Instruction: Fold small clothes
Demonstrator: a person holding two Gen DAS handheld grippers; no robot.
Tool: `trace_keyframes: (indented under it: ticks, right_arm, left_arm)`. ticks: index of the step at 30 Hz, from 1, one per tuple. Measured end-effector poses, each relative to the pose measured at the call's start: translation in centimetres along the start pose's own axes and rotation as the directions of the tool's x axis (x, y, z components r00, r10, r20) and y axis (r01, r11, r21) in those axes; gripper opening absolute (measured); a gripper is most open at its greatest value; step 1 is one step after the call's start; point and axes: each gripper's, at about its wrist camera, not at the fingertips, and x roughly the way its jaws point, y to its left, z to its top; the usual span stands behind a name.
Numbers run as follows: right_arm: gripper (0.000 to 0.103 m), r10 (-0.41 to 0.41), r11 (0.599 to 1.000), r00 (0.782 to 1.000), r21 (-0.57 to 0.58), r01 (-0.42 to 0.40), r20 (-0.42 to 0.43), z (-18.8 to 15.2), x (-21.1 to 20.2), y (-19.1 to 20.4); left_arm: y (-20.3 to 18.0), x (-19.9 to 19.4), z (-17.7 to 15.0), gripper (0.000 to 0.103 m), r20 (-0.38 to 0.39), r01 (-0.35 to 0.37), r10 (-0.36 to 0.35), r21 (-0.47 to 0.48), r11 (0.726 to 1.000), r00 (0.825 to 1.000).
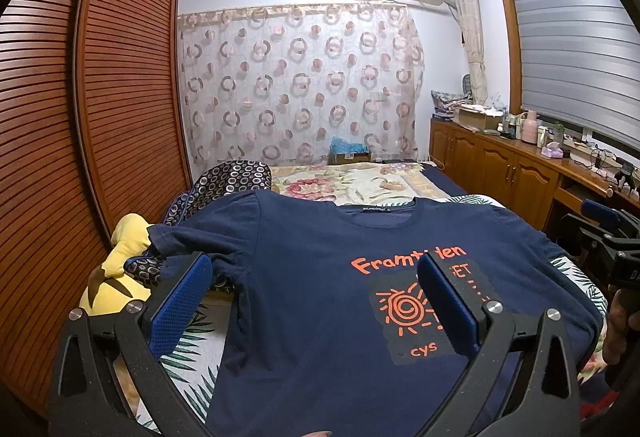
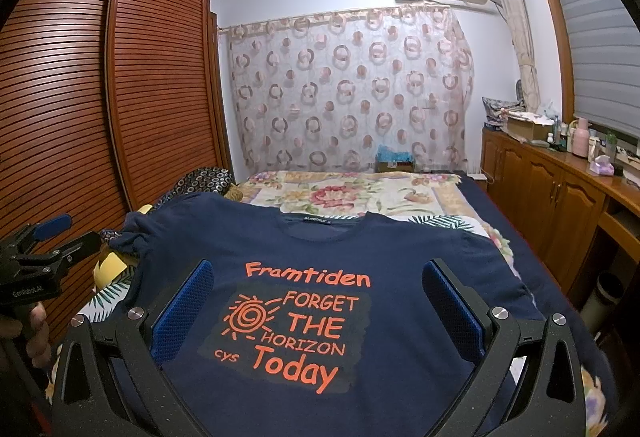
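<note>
A navy T-shirt point(image 1: 300, 317) point(image 2: 400, 249) with an orange "Framtiden" print lies front up on the bed, its collar on the far side. Its left sleeve point(image 1: 172, 237) is bunched up near the bed's left side. My left gripper point(image 1: 316, 265) hovers open over the shirt's left half, with nothing between its blue pads. Above the print, my right gripper point(image 2: 319, 269) is also open and holds nothing. Each gripper shows at the edge of the other's view, held by a hand point(image 2: 36, 333).
A yellow plush toy point(image 1: 116, 269) and a dark patterned pillow point(image 1: 236, 177) sit left of the shirt. A floral blanket point(image 1: 344, 181) covers the far bed. A slatted wardrobe point(image 1: 80, 117) stands on the left, and wooden cabinets point(image 1: 500, 165) with clutter on the right.
</note>
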Motion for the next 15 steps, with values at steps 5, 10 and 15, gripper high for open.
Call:
trace_keyframes:
  ticks: [5,10,15]
  right_arm:
    - [0.103,0.000,1.000,1.000,0.003,0.000,-0.001,0.01,-0.01,-0.08]
    - [0.103,0.000,1.000,1.000,0.002,0.000,-0.001,0.02,0.04,-0.12]
    - [0.103,0.000,1.000,1.000,0.003,0.000,-0.001,0.02,0.08,-0.12]
  left_arm:
    - [-0.03,-0.02,-0.03,0.103,0.002,-0.001,0.001,0.002,1.000,1.000]
    - [-0.09,-0.01,0.02,0.103,0.001,-0.001,0.001,0.002,1.000,1.000]
    - [-0.11,0.00,0.06,0.103,0.001,-0.002,0.002,0.002,1.000,1.000]
